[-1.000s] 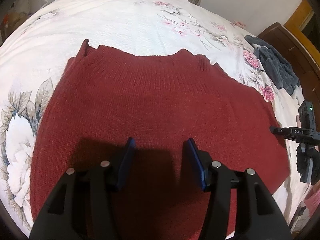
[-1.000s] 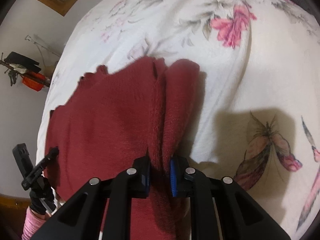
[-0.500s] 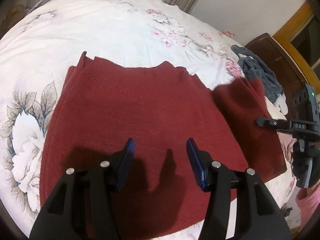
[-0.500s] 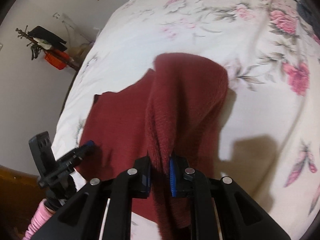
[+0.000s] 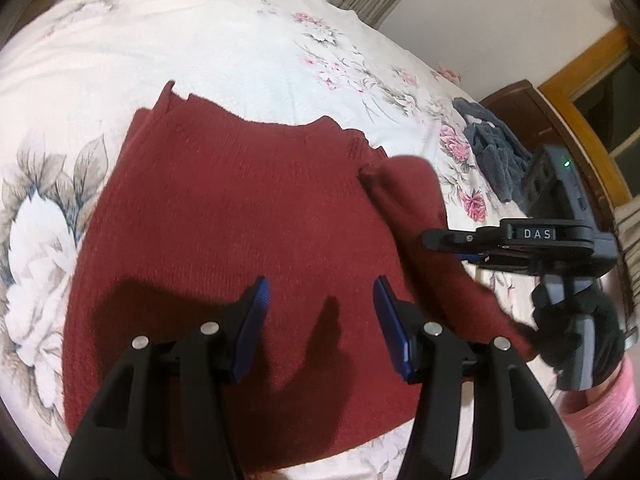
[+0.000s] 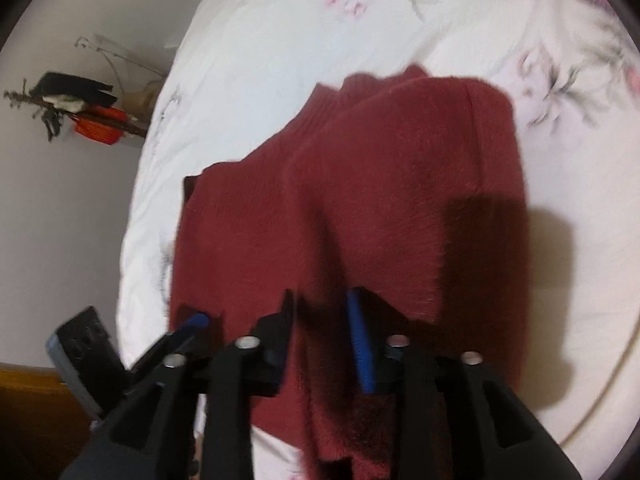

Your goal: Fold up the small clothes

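- While the left hand-held gripper (image 5: 320,312) hovers spread and empty, the right hand-held gripper (image 6: 320,328) stands parted around the folded-in side.
- Red sweater (image 5: 240,220) lies on the bed (image 5: 200,28); one side is folded, the rest seemingly remains.

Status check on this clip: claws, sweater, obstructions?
Left claw open above red sweater. Right claw open, folded sleeve draped between its fingers. Nothing blocking.

Sweater (image 6: 360,208) hem behind hand-held gripper (image 6: 320,332)
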Motion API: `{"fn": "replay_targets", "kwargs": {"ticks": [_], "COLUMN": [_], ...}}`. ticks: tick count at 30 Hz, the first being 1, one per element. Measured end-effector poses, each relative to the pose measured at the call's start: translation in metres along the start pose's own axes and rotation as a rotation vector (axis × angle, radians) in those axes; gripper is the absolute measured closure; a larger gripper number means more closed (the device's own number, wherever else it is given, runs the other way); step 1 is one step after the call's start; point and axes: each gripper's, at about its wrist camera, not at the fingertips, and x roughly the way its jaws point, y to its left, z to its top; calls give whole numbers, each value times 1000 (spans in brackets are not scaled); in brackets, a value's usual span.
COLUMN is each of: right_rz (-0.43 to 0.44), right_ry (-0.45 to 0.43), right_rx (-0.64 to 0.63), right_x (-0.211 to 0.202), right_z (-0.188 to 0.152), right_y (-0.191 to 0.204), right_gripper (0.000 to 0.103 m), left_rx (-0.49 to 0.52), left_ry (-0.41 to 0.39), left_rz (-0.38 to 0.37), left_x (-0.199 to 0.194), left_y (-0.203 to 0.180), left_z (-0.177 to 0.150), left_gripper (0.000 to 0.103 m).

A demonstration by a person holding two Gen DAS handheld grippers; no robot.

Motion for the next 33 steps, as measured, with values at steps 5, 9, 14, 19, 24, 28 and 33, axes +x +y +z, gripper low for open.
{"fn": "replay_targets", "kwargs": {"ticks": [5,9,14,19,24,28,33], "right_rz": [96,93,64,25,10,18,29], "right_ry": [-3,-58,-124,-150,-130,-132,-140], "right_rx": [1,-40,-33,-26,-55,-79,-88], "right_x": [-11,-40,-76,-87,-75,-68,-68], "right_z": [-3,-7,-17,-35,-51,-63,-72], "right_y": [4,3,-26,-62,-80,-86,-97], "right_gripper": [62,62,62,62,62,62,62], "left_rx": [-13,-40,-72,-122,-159,-155,-152], "left_ry": [6,20,45,79,86,112,119], "left_rz": [-41,-109,-196,-260,-292,-253,-237], "left_x": [0,7,25,55,79,96,107], "left_y": [-1,-7,-26,-42,-51,-57,-63], "left_z": [1,2,0,6,12,16,18], "left_gripper": [50,50,49,49,49,48,48]}}
